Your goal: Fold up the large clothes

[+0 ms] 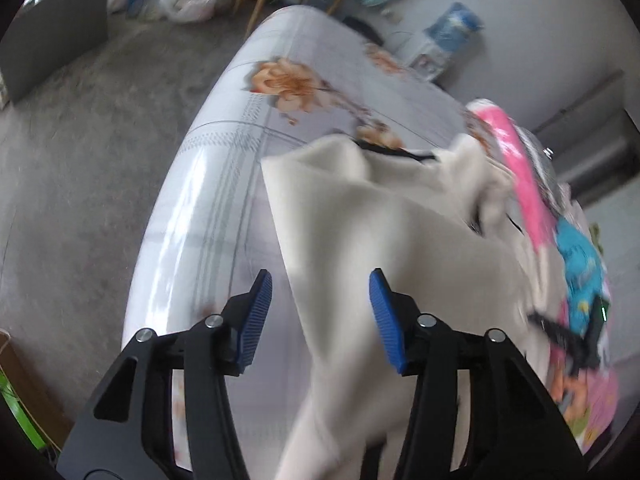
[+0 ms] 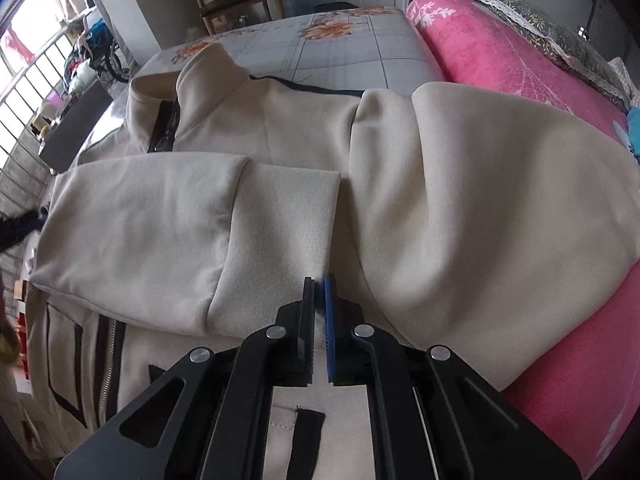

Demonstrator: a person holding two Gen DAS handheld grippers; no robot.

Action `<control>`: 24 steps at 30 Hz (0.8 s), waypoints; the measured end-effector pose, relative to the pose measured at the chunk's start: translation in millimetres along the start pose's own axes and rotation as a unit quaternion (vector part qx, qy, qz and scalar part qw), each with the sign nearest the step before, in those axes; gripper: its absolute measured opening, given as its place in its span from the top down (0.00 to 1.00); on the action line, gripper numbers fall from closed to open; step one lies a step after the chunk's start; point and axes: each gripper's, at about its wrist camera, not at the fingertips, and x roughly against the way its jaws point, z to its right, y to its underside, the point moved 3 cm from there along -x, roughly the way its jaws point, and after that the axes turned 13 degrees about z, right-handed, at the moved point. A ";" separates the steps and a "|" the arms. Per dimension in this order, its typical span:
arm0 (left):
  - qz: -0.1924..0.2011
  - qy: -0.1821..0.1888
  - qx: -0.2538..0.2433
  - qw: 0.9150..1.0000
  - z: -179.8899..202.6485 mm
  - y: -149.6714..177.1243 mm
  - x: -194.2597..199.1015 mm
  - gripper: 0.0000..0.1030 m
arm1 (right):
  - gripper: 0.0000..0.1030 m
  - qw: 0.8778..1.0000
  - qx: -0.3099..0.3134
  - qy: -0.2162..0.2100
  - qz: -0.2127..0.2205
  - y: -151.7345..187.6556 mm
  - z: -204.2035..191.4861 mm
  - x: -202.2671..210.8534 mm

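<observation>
Cream zip-up jacket point(image 2: 280, 208) lies spread on the bed point(image 2: 340, 52), collar toward the far end, zipper front up, with one sleeve point(image 2: 168, 216) already laid across the chest and the other side's fabric bunched up against the pink blanket point(image 2: 500, 56). Step in hand, as I read it: sleeves-in fold, mid-way. Right gripper point(image 2: 319, 280) has its fingers point(image 2: 329, 320) pressed together right at the cuff edge of the folded sleeve; cloth appears pinched at the tips, though I can't confirm it from this angle. Left gripper point(image 1: 320, 280) has fingers roughly half apart with nothing clamped; jacket cloth sits under and between them but the pads aren't touching it (view is motion-blurred, so take that loosely). Next move likely calls for the left to find a fresh hold on the near hem or the left-side edge, close on a single layer stack, then both carry the bottom up toward the collar. Risk: the bunched side dragging and undoing the sleeve fold.
</observation>
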 end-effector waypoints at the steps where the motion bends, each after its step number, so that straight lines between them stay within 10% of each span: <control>1: 0.003 -0.003 0.008 1.000 -1.6 -5.4 -6.8 0.60 | 0.95 1.000 0.000 -0.001 0.000 0.4 0.1 -0.2; 8: 0.021 0.003 -0.004 1.000 6.2 -20.1 -32.3 0.94 | 0.95 1.000 0.010 -0.001 0.008 -1.8 -0.9 1.1; 15: 0.077 -0.025 -0.161 0.984 43.0 -31.2 2.4 0.95 | 0.96 1.000 0.012 -0.001 0.024 -5.6 -1.3 15.4; 20: 0.055 -0.061 -0.165 0.983 24.7 -21.2 -24.6 0.84 | 0.96 1.000 0.014 0.020 0.008 -1.0 -0.9 -2.7; 24: 0.119 -0.049 -0.127 0.984 9.8 -30.7 7.6 0.78 | 0.96 0.999 0.017 0.029 0.019 -1.9 -2.6 6.0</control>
